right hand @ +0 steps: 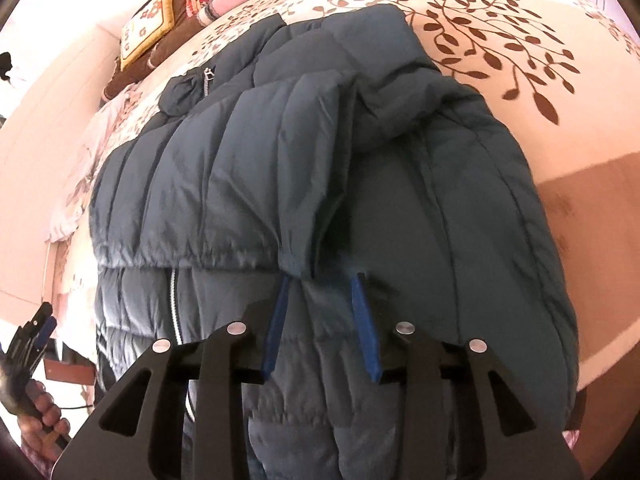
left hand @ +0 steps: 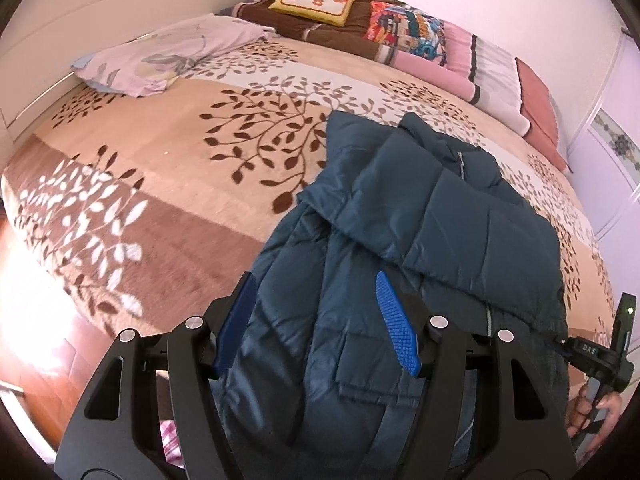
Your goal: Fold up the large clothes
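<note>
Jacket (left hand: 440, 216) sheeny quilted cloth (perhaps nylon); bedspread (left hand: 168, 152) matt, fleecy.

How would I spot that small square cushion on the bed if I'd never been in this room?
Start at the big bed under its beige blanket printed with brown leafy branches, and look to the far end by the wall. There a folded brown quilt lies, and the cushion rests on top of it. It is the only yellow-edged thing there, with a cream face and orange flowers.
</note>
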Demonstrator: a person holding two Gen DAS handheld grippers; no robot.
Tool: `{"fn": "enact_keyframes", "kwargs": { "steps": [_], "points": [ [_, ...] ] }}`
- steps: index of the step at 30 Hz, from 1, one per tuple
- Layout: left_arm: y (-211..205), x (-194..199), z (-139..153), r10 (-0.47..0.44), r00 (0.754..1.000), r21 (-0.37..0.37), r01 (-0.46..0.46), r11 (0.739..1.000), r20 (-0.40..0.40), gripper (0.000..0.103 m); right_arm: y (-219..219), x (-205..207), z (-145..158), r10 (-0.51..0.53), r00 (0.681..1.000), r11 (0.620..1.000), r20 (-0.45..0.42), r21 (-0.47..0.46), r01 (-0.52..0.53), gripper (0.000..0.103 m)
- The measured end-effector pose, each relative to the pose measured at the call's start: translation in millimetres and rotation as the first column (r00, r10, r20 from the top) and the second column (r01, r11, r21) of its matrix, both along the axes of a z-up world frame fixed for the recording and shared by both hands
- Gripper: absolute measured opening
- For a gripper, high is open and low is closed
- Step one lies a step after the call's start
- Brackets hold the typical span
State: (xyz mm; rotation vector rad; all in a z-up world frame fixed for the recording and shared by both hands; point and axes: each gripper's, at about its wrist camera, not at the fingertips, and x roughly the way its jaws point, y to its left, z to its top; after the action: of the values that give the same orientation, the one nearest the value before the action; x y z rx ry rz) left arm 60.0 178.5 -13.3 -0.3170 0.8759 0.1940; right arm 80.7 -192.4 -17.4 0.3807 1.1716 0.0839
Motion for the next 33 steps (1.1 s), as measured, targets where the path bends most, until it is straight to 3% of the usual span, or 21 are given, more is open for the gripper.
{"fn": "enact_keyframes", "kwargs": {
  "steps": [7, 17, 26, 33],
  "points": [
    [-2, -21, 6, -0.012, 1.0, 0.025, 0.012, 1.0, -0.018, 0.062, -8, -37, 26, 0.055, 0.997, 0.998, 0.051, -0.042, -0.053, 0.039],
    [8, -62, 24, -0.018, 1.0, 0.045, 0.017, 0.999, 0.023, 0.062, -19, -85, 50, 0.098, 0.99, 0.99, 0.103, -0.107, -0.087, 0.048],
    [22, -100, 13, -0.009, 1.0, 0.05, 0.009, 0.999, 0.002, 0.063, -56, -118, 51, 0.053, 0.993, 0.995, 0.108, -0.093, -0.043, 0.049],
    [14, -115, -12, -0.069, 0.996, 0.038, 0.072, 0.997, -0.058, 0.066, -74, -145, 37, 0.064, 0.997, 0.994, 0.04, -0.094, -0.06, 0.054]
  ]
}}
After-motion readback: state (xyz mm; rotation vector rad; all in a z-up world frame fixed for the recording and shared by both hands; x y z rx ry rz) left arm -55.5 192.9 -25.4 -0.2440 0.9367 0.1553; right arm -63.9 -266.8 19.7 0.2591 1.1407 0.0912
